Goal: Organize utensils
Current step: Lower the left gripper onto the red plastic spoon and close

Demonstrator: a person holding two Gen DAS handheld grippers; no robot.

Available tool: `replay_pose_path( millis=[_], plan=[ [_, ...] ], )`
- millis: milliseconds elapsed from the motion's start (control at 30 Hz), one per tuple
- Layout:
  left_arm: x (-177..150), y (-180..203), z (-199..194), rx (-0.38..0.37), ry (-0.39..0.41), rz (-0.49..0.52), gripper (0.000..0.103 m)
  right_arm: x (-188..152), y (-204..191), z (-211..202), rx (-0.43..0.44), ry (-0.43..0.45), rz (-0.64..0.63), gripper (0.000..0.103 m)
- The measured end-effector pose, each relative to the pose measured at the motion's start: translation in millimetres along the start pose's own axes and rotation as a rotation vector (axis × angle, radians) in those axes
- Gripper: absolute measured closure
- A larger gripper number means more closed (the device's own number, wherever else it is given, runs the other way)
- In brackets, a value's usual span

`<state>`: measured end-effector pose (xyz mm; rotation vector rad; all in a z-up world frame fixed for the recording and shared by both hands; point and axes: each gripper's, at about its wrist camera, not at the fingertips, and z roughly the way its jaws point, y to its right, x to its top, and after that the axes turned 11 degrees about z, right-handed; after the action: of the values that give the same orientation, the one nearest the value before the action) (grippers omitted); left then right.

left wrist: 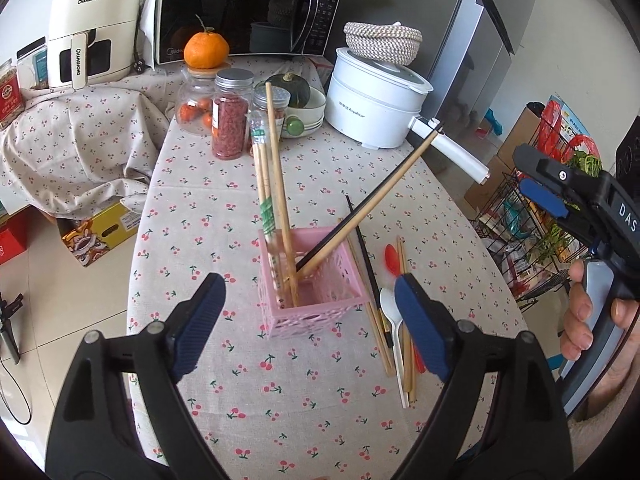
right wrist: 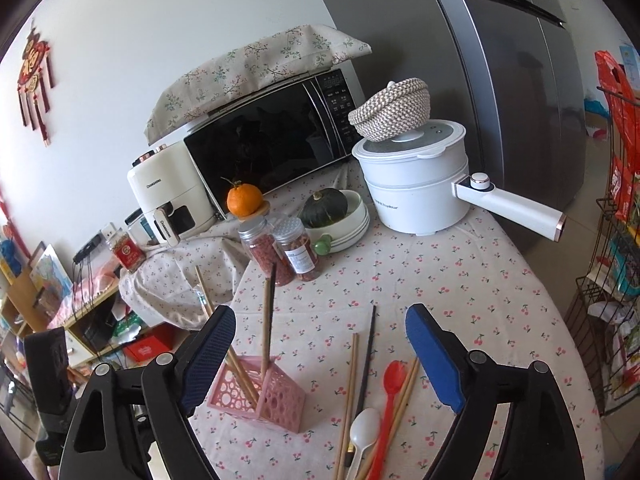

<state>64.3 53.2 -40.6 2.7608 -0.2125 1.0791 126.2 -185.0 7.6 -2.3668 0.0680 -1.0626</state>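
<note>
A pink perforated holder [left wrist: 316, 292] [right wrist: 260, 394] stands on the cherry-print tablecloth with several chopsticks [left wrist: 276, 184] leaning in it. To its right lie loose chopsticks [right wrist: 351, 392], a black chopstick [right wrist: 367, 356], a white spoon [left wrist: 394, 320] [right wrist: 364, 428] and a red spoon [right wrist: 390, 396]. My left gripper [left wrist: 308, 324] is open and empty, hovering just in front of the holder. My right gripper [right wrist: 320, 364] is open and empty above the loose utensils; its body also shows in the left wrist view [left wrist: 568, 196], off the table's right side.
Behind stand spice jars [left wrist: 230, 116], an orange on a glass jar [left wrist: 206, 50], a squash in a bowl [right wrist: 326, 208], a white electric pot [right wrist: 420, 184] with a long handle, a microwave [right wrist: 272, 140] and an air fryer [left wrist: 96, 24]. A wire rack [right wrist: 616, 280] stands right.
</note>
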Motion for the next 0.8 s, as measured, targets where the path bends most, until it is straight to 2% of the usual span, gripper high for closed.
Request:
replay_pose_path(
  millis=[267, 433, 533, 700, 800],
  plan=[
    [-5, 36, 13, -0.021, -0.05, 0.087, 0.016, -13, 38, 3, -0.137, -0.09, -0.043, 0.012],
    [-7, 68, 26, -0.049, -0.115, 0.157, 0.016, -15, 71, 8, -0.229, -0.193, 0.022, 0.012],
    [-8, 88, 36, -0.074, -0.151, 0.196, 0.016, -15, 93, 8, -0.24, -0.238, 0.09, 0.012],
    [-6, 109, 60, -0.124, -0.204, 0.178, 0.017, -18, 118, 5, -0.281, -0.27, 0.118, 0.012],
    [-1, 120, 81, -0.133, -0.238, 0.165, 0.036, -19, 127, 5, -0.303, -0.281, 0.105, 0.012]
  ],
)
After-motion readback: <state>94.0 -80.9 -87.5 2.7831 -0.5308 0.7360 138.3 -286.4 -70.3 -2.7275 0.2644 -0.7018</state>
